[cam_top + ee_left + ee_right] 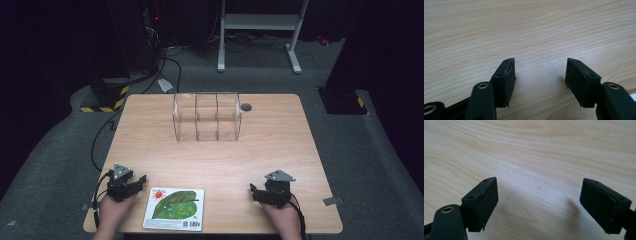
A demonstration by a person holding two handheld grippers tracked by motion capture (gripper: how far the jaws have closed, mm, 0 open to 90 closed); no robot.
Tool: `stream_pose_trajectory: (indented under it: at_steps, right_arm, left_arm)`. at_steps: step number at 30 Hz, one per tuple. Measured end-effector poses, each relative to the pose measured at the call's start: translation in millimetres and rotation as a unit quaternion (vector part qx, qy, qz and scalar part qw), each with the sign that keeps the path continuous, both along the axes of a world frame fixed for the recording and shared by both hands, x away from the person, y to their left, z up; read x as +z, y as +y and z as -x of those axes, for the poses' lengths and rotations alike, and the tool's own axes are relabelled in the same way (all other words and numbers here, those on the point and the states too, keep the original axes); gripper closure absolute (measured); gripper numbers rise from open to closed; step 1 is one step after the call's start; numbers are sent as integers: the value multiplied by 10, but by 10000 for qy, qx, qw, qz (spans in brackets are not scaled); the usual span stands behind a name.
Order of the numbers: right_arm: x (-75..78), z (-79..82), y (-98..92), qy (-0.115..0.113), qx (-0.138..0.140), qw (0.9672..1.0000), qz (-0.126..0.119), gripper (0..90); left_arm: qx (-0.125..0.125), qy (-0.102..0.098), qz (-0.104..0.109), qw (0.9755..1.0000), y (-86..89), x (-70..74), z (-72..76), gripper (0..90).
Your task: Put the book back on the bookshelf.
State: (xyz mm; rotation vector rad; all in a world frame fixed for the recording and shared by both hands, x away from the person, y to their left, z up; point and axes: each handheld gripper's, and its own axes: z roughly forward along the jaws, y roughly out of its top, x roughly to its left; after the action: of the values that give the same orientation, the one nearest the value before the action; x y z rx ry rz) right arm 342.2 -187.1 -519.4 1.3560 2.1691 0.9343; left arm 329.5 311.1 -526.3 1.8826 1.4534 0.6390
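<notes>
Jaws on my left gripper stand apart with bare wood between them; nothing held. Left gripper view confirms it: both black pads hang over plain table grain, a wide gap between, no object in it. A sliver of white edge shows at the far right of that view, low down; can't tell what it is from there.

Right gripper same story, jaws spread wider, empty. Right gripper view has its pads far apart over bare wood, faint shadows under each.

From the high view I see both grippers low at the near edge of the table, one hand behind each, jaws pointing inward toward each other. Left one sits near the left corner, right one near the right corner, well apart.

Book lies flat between them at the near edge, cover up, green leaf picture with a small red sun at its top-left. It is just beside the left gripper, not touching as far as I can tell, and well apart from the right one.

Farther out: clear plastic bin with inner dividers stands upright at the far middle of the table, nothing visible inside. Small grey round cap in the tabletop just right of it.
</notes>
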Motion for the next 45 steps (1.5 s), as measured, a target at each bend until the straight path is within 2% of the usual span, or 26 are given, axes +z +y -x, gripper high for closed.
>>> stream_pose_trajectory:
  at_steps: [2, 3, 8, 10, 13, 16, 20, 26, 30, 37, 41, 43, 45]
  right_arm:
    - [56, 16, 71, -157, 118, 9998, -46, 159]
    - [79, 26, 110, -206, 185, 9996, -77, 162]
    - [127, 54, 316, -216, 517, 9981, -266, 179]
    - [137, 73, 399, -219, 619, 9974, -285, 193]
    - [159, 110, 528, -337, 773, 9958, -350, 230]
    - [177, 133, 657, -309, 949, 9938, -499, 235]
    - [178, 188, 849, -280, 1217, 9906, -558, 266]
    - [163, 258, 1083, -146, 1531, 9853, -750, 325]
    - [132, 278, 1202, -60, 1766, 9816, -725, 357]
    - [81, 317, 1380, 102, 2005, 9769, -730, 369]
    - [53, 336, 1461, 178, 2083, 9759, -624, 369]
    - [41, 342, 1484, 242, 2056, 9767, -567, 374]
    - [29, 335, 1488, 244, 2077, 9765, -528, 374]
  left_arm:
    - [-7, 15, 81, 10000, 20, 6, 35, 416]
    - [-34, 19, 45, 10000, 31, 10, 47, 414]
    - [-51, 33, 177, 9998, 25, 30, 146, 408]
    - [-107, -11, 127, 9999, 14, 59, 203, 422]
    - [-127, -107, 171, 9997, 1, 103, 292, 449]
    - [-143, -139, 185, 9996, -28, 132, 382, 460]
    - [-318, -98, 246, 9991, -88, 152, 488, 516]
    - [-611, -49, 297, 9977, -296, 159, 571, 534]
    - [-814, 72, 198, 9965, -415, 121, 584, 532]
    - [-805, 130, 269, 9963, -397, 120, 649, 513]
    - [-860, 167, 327, 9956, -430, 103, 672, 508]
    - [-955, 205, 470, 9941, -456, 91, 670, 519]
    - [-913, 190, 473, 9945, -475, 87, 673, 524]
